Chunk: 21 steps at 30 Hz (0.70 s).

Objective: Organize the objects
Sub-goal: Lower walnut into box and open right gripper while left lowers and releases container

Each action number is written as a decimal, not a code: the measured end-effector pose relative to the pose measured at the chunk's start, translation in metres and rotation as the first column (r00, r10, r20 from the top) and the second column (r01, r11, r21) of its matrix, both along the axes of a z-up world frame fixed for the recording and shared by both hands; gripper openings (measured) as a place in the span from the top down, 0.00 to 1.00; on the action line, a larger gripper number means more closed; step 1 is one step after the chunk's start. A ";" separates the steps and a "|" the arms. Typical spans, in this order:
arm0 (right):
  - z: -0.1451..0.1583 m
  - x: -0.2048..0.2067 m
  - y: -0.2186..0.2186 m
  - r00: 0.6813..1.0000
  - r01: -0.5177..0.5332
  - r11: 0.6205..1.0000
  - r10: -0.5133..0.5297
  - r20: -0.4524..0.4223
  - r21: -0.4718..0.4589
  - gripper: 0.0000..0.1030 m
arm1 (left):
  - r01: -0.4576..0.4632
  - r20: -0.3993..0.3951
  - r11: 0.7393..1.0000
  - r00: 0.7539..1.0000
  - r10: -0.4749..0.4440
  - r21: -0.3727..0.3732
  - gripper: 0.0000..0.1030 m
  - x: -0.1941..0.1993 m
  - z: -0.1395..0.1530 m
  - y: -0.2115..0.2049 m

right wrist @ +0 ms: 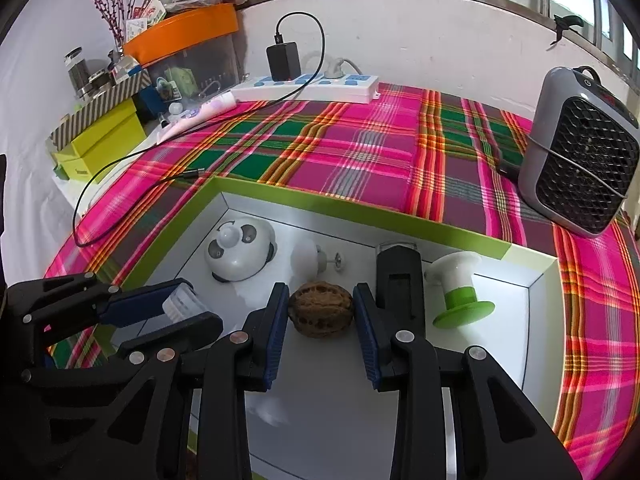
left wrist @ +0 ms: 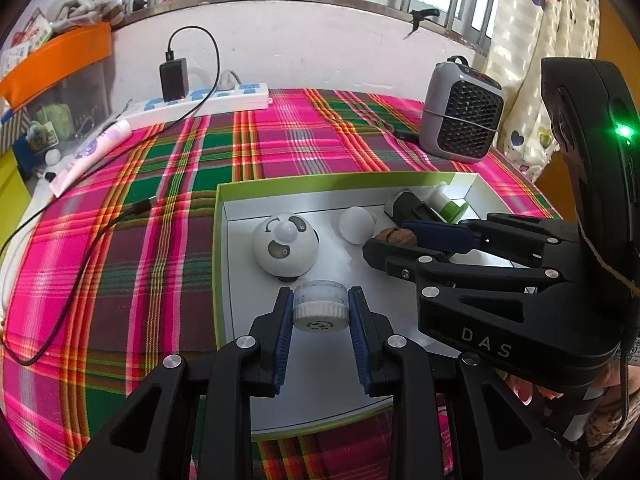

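From the left wrist view, the left gripper pinches a small clear jar with a white ribbed cap between its blue pads, both pads pressed flat against the jar's sides. The jar hangs over the near-left part of the green-rimmed white box, just nearer than the white panda-faced dome. To the right, the right gripper reaches into the box from the side; the walnut shows only as a brown sliver between its fingers. Behind it lie a white ball, a black device and a green-and-white piece. This view alone shows the jar's cap face and a green light on the right gripper's body.

From the right wrist view, the walnut appears whole, sitting on the box floor between the right gripper's blue pads, which touch or nearly touch its two sides; whether they grip it firmly I cannot tell. The jaws are partly spread to the walnut's width. At near left the left gripper shows side-on with the jar clamped in it. Farther in the box stand the dome, the white ball on a pin, the black device and the green-based spool. A grey fan heater stands at far right on the plaid cloth.
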State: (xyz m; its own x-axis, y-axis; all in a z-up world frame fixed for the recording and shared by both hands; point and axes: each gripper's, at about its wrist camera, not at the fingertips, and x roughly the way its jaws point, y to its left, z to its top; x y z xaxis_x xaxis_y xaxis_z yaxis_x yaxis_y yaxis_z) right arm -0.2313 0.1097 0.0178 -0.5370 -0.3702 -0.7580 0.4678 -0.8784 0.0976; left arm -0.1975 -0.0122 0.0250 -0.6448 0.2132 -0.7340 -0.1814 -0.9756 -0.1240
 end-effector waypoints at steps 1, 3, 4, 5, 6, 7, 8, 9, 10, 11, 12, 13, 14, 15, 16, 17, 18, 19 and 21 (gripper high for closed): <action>0.000 0.000 0.000 1.000 0.000 1.000 0.000 0.001 0.001 0.66 | 0.000 0.000 1.000 1.000 0.000 0.000 0.75 0.000 0.000 0.000; 0.000 0.000 0.000 1.000 0.001 1.000 -0.001 0.001 0.000 0.66 | 0.000 0.000 1.000 1.000 0.000 0.000 0.75 0.000 0.000 0.001; 0.000 -0.001 0.000 1.000 0.001 1.000 -0.001 0.001 0.000 0.66 | 0.000 0.000 1.000 1.000 0.000 -0.002 0.75 0.000 0.000 0.001; 0.000 -0.001 0.000 1.000 0.001 1.000 -0.001 0.001 0.001 0.66 | 0.000 0.000 1.000 1.000 0.000 -0.003 0.75 0.000 0.000 0.001; 0.000 -0.001 0.000 1.000 0.001 1.000 -0.001 0.001 0.001 0.66 | 0.000 0.000 1.000 1.000 0.000 -0.002 0.75 0.000 0.000 0.001; 0.000 -0.001 0.000 1.000 0.002 1.000 -0.002 0.001 0.002 0.66 | 0.000 0.000 1.000 1.000 0.000 -0.001 0.75 0.000 0.000 0.001; 0.000 -0.001 0.000 1.000 0.002 1.000 -0.002 0.001 0.002 0.66 | 0.001 0.000 1.000 1.000 -0.001 -0.001 0.75 0.000 0.000 0.001; 0.000 -0.001 0.000 1.000 0.003 1.000 -0.003 0.002 0.001 0.66 | 0.001 0.000 1.000 1.000 -0.001 -0.001 0.75 0.001 0.000 0.001; 0.000 -0.001 0.000 1.000 0.004 1.000 -0.004 0.003 0.001 0.66 | 0.000 0.000 1.000 1.000 0.000 -0.002 0.75 0.001 0.000 0.001; 0.000 -0.001 0.000 1.000 0.005 1.000 -0.005 0.004 0.000 0.66 | 0.000 0.000 1.000 1.000 0.000 -0.005 0.75 0.000 -0.001 0.001; 0.000 -0.001 0.000 1.000 0.006 1.000 -0.006 0.005 0.000 0.66 | 0.000 -0.001 1.000 1.000 0.000 -0.006 0.75 0.000 0.000 0.001; 0.000 -0.001 0.000 1.000 0.006 1.000 -0.006 0.004 0.002 0.66 | 0.001 0.000 1.000 1.000 -0.001 -0.008 0.75 0.000 0.000 0.001; 0.000 -0.001 0.000 1.000 0.007 1.000 -0.007 0.003 0.003 0.66 | 0.001 -0.001 1.000 1.000 -0.001 -0.008 0.75 0.000 0.000 0.001; 0.000 -0.001 0.000 1.000 0.007 1.000 -0.007 0.003 0.003 0.66 | 0.001 0.000 1.000 1.000 -0.001 -0.007 0.75 0.000 0.000 0.001; 0.001 -0.001 0.000 1.000 0.007 1.000 -0.007 0.004 0.003 0.66 | 0.000 -0.001 1.000 1.000 0.000 -0.007 0.75 0.000 0.000 0.001; 0.001 -0.002 0.000 1.000 0.008 1.000 -0.008 0.005 0.003 0.66 | 0.001 -0.001 1.000 1.000 -0.001 -0.008 0.75 0.000 0.000 0.001; 0.001 -0.002 0.000 1.000 0.008 1.000 -0.008 0.005 0.004 0.66 | 0.000 0.000 1.000 1.000 0.000 -0.008 0.75 0.000 0.000 0.001; 0.001 -0.002 0.000 1.000 0.007 1.000 -0.008 0.007 0.005 0.66 | 0.001 0.001 1.000 1.000 -0.001 -0.009 0.75 0.000 0.000 0.001; 0.001 -0.002 0.000 1.000 0.008 1.000 -0.008 0.010 0.005 0.66 | 0.001 -0.001 1.000 1.000 -0.001 -0.008 0.75 0.001 0.000 0.001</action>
